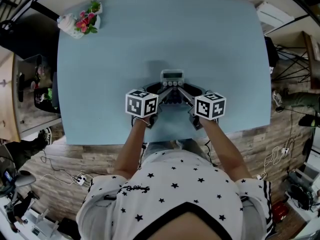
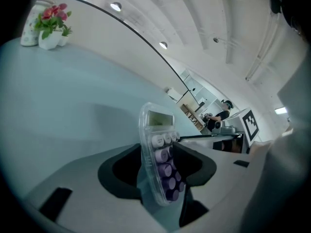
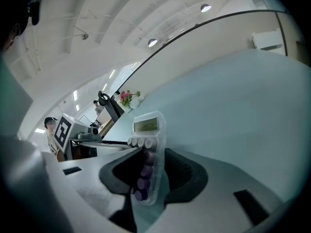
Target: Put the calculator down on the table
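near the front edge of the pale blue worktop [image 1: 150,34], about midway across it, the calculator [image 1: 171,77] lies between the two tools, display end pointing away from the person and the keys towards them. the left gripper [image 1: 162,93] comes at it from the person's left and the right gripper [image 1: 186,94] from the right, both angled downward. that way the load is shared and the clear casing does not swing from one corner.

in the left gripper view the jaws stand wide with the calculator filling the gap. the dark pads [image 2: 121,171] lie against the casing on either side, so this gripper is pinching the calculator. the right gripper view shows the same, with the purple keys [image 3: 143,176] tucked between its pads and the display [image 3: 145,125] poking out past the tips. holding the key end leaves the display end free to meet the surface first, which seems the reason for this grip.

the calculator looks very low over the worktop, perhaps touching it; no view settles that. my reading is that the set-down is at its last stage, with only the letting go left. the spot suits it, since the small pot of pink flowers [image 1: 85,23] is well apart at the far left corner and unlikely to be knocked.
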{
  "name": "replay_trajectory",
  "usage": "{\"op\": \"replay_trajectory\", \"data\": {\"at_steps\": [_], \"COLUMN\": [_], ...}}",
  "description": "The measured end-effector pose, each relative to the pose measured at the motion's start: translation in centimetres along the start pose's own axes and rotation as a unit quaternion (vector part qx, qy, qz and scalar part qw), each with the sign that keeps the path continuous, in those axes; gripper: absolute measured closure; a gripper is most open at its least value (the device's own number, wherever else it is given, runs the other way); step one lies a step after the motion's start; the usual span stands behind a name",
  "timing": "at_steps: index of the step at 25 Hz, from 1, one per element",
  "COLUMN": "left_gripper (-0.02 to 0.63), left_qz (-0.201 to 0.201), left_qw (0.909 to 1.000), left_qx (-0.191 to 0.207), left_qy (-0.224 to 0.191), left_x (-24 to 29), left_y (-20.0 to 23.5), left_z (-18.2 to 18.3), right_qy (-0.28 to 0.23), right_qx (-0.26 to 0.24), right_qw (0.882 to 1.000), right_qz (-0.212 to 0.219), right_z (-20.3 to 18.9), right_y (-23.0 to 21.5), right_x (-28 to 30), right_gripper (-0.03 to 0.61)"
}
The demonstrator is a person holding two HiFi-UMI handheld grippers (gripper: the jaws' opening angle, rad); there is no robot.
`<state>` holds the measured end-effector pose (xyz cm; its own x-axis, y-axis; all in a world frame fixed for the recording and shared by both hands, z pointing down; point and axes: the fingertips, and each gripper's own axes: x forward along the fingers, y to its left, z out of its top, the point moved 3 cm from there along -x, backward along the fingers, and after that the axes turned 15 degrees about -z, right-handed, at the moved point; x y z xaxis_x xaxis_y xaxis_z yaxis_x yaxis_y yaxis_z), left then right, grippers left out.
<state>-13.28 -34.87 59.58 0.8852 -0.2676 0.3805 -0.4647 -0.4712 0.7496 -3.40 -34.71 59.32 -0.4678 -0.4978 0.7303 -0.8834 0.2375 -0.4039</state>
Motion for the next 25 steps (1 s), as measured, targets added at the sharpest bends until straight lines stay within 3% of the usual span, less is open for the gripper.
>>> {"op": "replay_trajectory", "data": {"at_steps": [25], "left_gripper": [0.377], "left_qz": [0.064], "left_qw": [0.9973], "left_qx": [-0.032], "left_qy": [0.016], "left_x": [0.7], "left_y": [1.2], "left_z": [0.0], "right_qy": [0.005], "right_qx": [-0.043], "right_qw": [0.998], "right_qz": [-0.042], "right_z": [0.3], "right_y": [-0.4], "right_x": [1.3], "right_gripper": [0.446]}}
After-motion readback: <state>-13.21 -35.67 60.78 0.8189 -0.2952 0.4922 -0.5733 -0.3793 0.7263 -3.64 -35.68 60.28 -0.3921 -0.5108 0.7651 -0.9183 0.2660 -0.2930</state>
